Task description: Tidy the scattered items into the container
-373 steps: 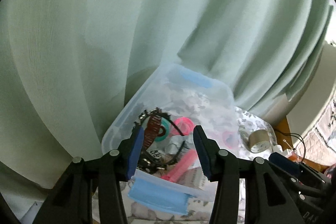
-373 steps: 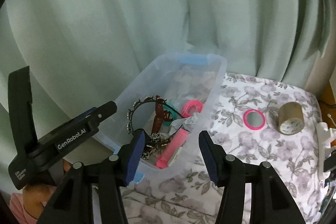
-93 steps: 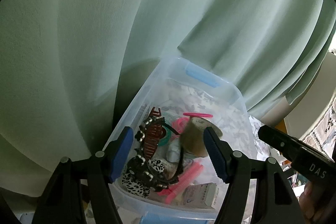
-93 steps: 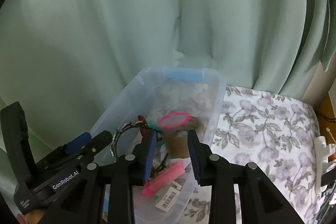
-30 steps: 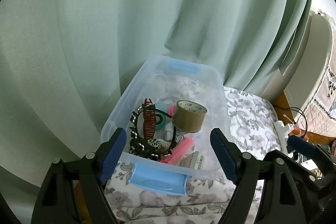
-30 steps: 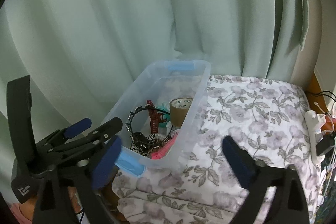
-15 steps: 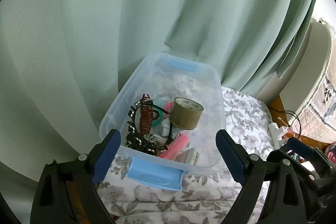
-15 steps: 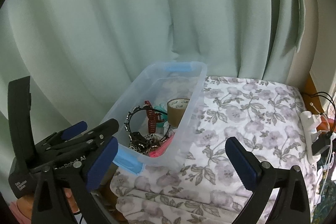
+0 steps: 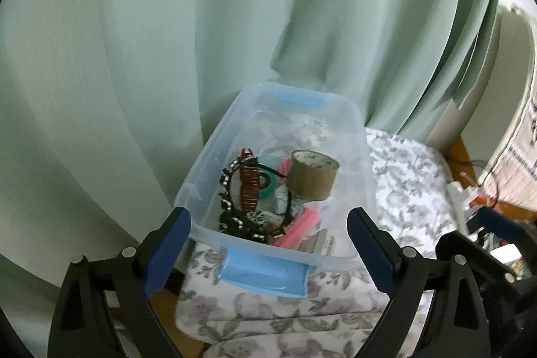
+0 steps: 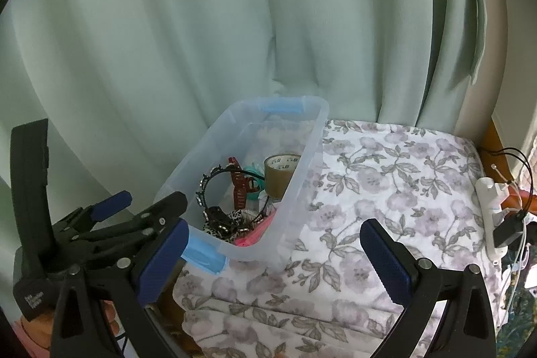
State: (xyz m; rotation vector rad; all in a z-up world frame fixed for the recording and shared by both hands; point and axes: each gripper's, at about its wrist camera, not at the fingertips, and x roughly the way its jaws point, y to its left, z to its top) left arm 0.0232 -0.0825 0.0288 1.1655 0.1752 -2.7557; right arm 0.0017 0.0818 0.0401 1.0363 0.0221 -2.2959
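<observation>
Container: one clear plastic container (image 9: 214, 140) with two blue handles, set on a floral cloth (image 10: 386, 190) against a green curtain (image 9: 167, 22).
Tape: one brown tape roll (image 9: 312, 175) inside the container, resting on the other items, its open core tilted upward.
Hair clip: one dark red claw clip (image 9: 250, 185) just left of the tape roll, inside the container.
Headband: one black beaded headband (image 10: 204, 190), curved along the container's left side.
Other contents: one teal ring (image 9: 270, 182) beside the clip, one pink stick-shaped piece (image 9: 298, 228) near the front wall; smaller pieces below cannot be counted.
Left gripper (image 9: 268, 245): spread wide and holding nothing, hanging in front of the container's near handle.
Right gripper (image 10: 273, 252): likewise spread wide and holding nothing, over the cloth beside the container's right wall.
Desk edge: one white power strip (image 10: 491, 207) with cables, at the far right.
</observation>
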